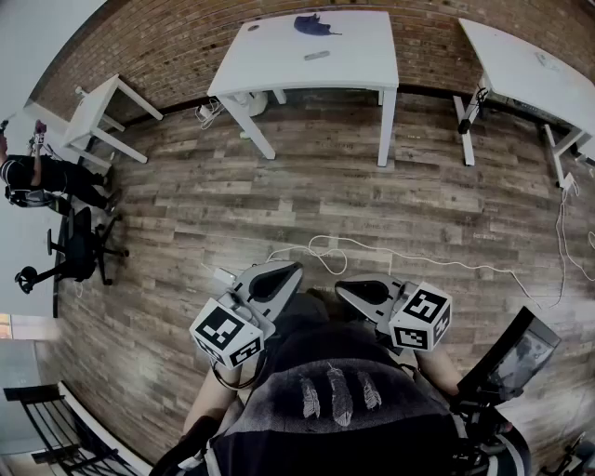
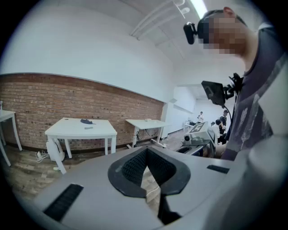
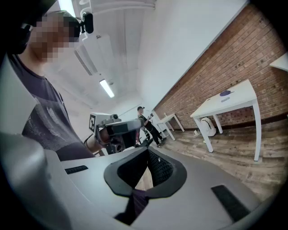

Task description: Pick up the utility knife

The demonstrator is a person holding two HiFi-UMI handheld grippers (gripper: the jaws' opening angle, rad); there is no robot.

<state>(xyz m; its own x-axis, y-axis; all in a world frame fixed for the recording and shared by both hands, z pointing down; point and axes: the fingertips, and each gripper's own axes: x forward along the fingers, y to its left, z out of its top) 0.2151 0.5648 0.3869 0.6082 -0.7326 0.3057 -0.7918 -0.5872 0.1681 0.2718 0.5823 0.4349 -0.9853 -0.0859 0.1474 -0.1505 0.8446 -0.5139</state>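
The utility knife (image 1: 316, 56) is a small grey bar lying on a white table (image 1: 279, 70) far across the room, beside a dark blue object (image 1: 313, 25). In the left gripper view the utility knife (image 2: 88, 128) shows as a tiny sliver on that table (image 2: 72, 131). Both grippers are held close in front of my body, well away from the table. My left gripper (image 1: 277, 276) is shut with nothing in it, and my right gripper (image 1: 361, 291) is shut and empty as well. Each gripper view shows its own jaws, left gripper (image 2: 146, 152) and right gripper (image 3: 148, 153), closed tip to tip.
A wood-plank floor (image 1: 307, 200) lies between me and the table, with a white cable (image 1: 390, 256) running across it. More white tables (image 1: 530, 65) (image 1: 93, 116) stand right and left along the brick wall. A person (image 1: 42, 177) and an office chair (image 1: 79, 251) are at the far left.
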